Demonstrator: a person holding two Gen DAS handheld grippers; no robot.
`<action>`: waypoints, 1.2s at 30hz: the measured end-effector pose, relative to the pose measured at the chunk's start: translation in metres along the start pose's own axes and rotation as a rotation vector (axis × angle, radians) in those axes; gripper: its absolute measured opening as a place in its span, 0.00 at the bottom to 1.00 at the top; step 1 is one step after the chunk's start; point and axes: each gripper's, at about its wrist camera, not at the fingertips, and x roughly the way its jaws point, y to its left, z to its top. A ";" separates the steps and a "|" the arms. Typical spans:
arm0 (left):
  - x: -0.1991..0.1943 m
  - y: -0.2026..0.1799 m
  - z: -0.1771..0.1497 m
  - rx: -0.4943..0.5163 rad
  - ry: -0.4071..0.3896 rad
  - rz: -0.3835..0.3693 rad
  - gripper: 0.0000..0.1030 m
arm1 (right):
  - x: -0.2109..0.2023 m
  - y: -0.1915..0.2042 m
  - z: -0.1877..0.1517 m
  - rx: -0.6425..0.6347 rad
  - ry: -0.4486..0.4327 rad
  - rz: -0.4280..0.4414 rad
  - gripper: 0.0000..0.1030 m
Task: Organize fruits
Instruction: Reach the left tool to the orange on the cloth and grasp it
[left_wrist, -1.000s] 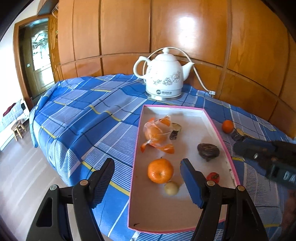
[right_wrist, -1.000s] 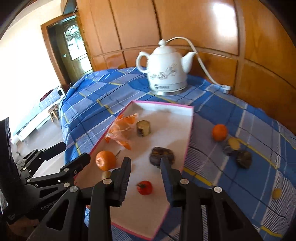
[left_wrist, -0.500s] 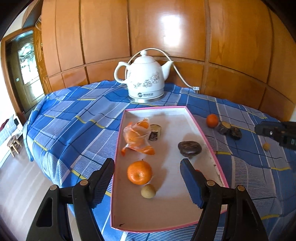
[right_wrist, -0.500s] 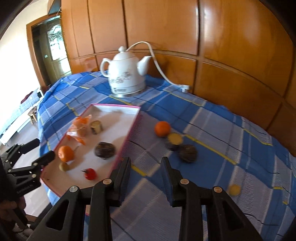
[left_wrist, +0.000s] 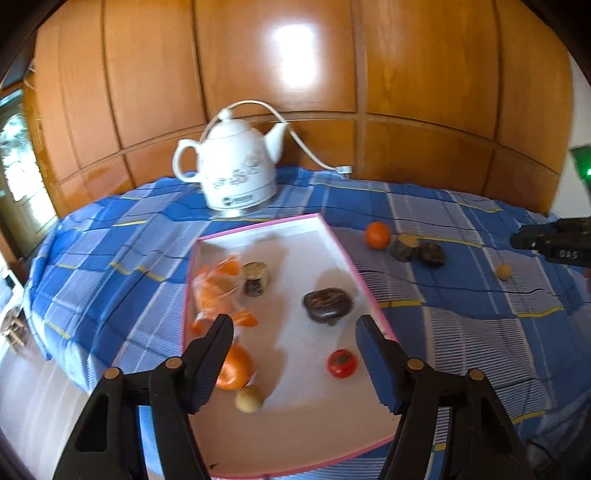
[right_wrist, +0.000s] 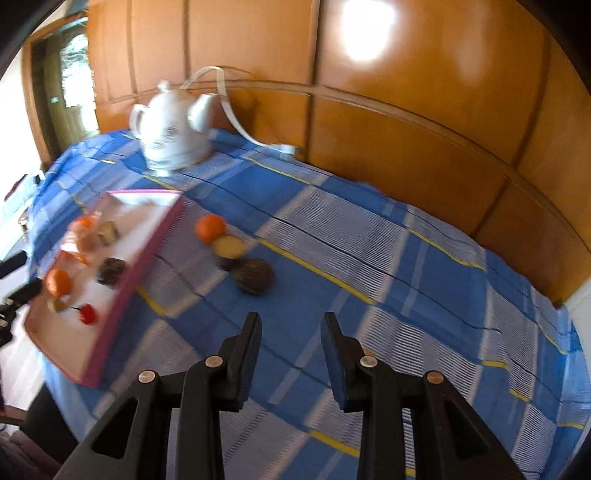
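White kettle (left_wrist: 236, 173) stands behind the pink-rimmed tray (left_wrist: 364, 288) on blue cloth (right_wrist: 369, 258).

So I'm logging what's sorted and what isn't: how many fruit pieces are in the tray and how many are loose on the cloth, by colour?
In the tray, not counting the bag of peel:
Orange: 1
Red: 1
Yellowish: 1
Dark brown: 2

On the cloth:
Orange: 1
Dark brown: 2
Yellowish: 1

Total: 9

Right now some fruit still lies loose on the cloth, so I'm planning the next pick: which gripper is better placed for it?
Right. The open right gripper hangs over the cloth, facing the loose orange; the left gripper hovers over the tray.
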 end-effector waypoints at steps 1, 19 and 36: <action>0.001 -0.002 0.004 0.008 0.000 -0.007 0.66 | 0.003 -0.009 -0.003 0.014 0.008 -0.018 0.32; 0.107 -0.061 0.096 0.060 0.182 -0.230 0.40 | 0.015 -0.046 -0.015 0.157 0.032 0.043 0.33; 0.240 -0.087 0.116 -0.074 0.402 -0.222 0.46 | 0.011 -0.063 -0.010 0.244 0.024 0.053 0.33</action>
